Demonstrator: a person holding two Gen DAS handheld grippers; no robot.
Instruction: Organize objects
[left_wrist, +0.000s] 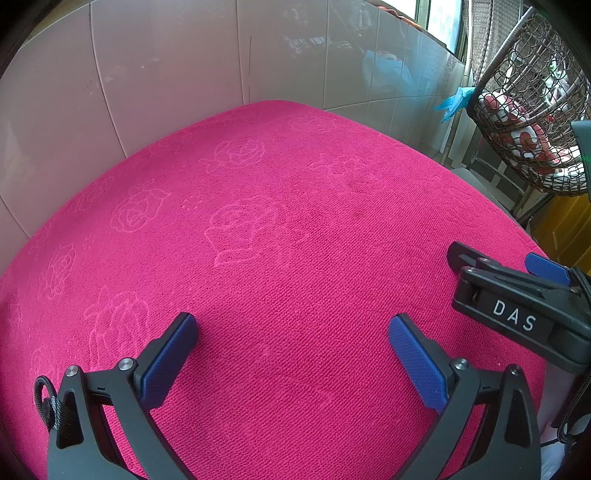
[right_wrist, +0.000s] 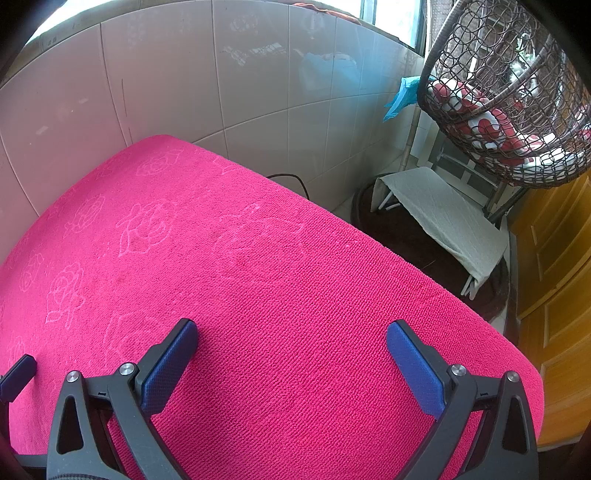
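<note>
**Pink cloth bare, both grippers spread above it**

A bright pink cloth (left_wrist: 295, 258) with faint rose outlines covers the table and fills most of both views. Nothing to be organized shows on it in either view, so where the task's things are cannot be told.

Nearest the camera, the left gripper (left_wrist: 293, 332) hangs over the cloth with its blue-padded fingers spread wide and nothing between them. The right gripper (right_wrist: 291, 338) is the same: spread apart, empty, above the cloth near its right edge. In the left view it shows at the right edge, marked "DAS".

Beyond the table stands a wall of pale tiles (right_wrist: 258, 92). To the right, off the table, a folded stand draped with a pale towel (right_wrist: 443, 214) sits on the floor, and above it hangs a wicker chair (right_wrist: 509, 96) with a red and white cushion (right_wrist: 487, 129). A yellow wooden door (right_wrist: 561, 295) is at the far right.
</note>
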